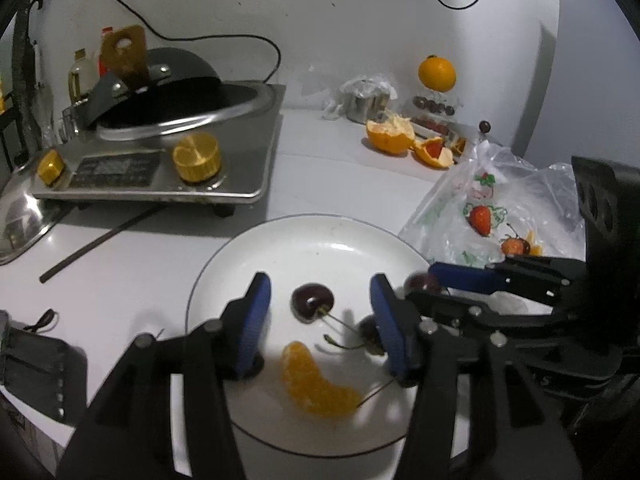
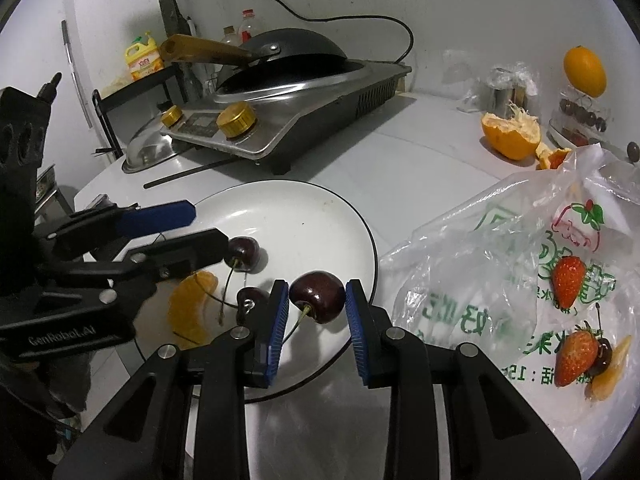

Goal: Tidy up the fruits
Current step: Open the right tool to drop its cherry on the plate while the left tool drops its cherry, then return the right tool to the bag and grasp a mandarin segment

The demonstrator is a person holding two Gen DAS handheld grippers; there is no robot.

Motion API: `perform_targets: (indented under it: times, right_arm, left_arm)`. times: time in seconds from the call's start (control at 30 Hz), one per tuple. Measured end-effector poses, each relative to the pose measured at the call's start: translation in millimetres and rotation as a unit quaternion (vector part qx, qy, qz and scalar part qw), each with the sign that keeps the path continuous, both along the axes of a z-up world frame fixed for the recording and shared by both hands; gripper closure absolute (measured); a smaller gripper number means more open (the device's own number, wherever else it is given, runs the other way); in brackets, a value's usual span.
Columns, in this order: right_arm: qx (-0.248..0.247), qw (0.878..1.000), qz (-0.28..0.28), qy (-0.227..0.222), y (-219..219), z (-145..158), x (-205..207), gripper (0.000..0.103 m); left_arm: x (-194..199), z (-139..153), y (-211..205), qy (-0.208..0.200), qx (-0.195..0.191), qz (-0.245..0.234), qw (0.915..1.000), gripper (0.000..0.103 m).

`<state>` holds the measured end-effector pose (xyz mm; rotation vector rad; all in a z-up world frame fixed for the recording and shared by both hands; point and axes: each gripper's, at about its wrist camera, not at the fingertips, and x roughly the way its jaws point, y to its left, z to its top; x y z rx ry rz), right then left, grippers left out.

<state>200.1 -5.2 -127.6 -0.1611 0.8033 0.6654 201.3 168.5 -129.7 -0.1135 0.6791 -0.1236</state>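
Glossy round cherry (image 2: 318, 296), ribbed fingers (image 2: 280, 312)

Right gripper (image 2: 317, 312) hangs low over the near right rim of the white plate (image 2: 320, 216), blue pads parted with a dark cherry (image 2: 318, 296) sitting between them, a sliver of space on each side. A second cherry (image 2: 252, 298) lies just left of the left pad, a third (image 2: 245, 252) nearer the plate's middle, touching the left gripper (image 2: 200, 232), which reaches in from the left edge. An orange segment (image 2: 192, 308) rests at the plate's left side. On the worktop's right, a plastic bag (image 2: 500, 264) carries two strawberries (image 2: 568, 284).
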Motion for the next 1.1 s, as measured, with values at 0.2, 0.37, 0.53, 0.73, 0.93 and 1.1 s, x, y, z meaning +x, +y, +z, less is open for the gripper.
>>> perform_targets:
  times: [0.2,0.37,0.53,0.73,0.93,1.1]
  right_arm:
    - [0.005,1.000,-0.002,-0.014,-15,12,-4,0.051]
    - [0.010,1.000,-0.010,-0.024,-35,22,-8,0.051]
    - [0.012,0.999,-0.020,-0.039,-57,33,-16,0.051]
    - [0.010,0.998,-0.039,-0.054,-91,43,-23,0.051]
    - [0.000,0.996,-0.061,-0.071,-126,51,-30,0.051]
    - [-0.005,0.994,-0.083,-0.076,-152,50,-32,0.050]
  left_arm:
    - [-8,13,-3,-0.013,0.000,0.018,0.9998,0.035]
    - [-12,19,-14,-0.017,0.006,0.023,0.9996,0.035]
    - [-15,20,-28,-0.013,0.008,0.021,0.9996,0.035]
    - [-17,22,-54,-0.010,0.014,0.012,0.9998,0.035]
    - [-17,27,-82,-0.013,0.021,-0.002,0.9997,0.035]
    - [-17,31,-106,-0.013,0.029,-0.018,0.9993,0.035]
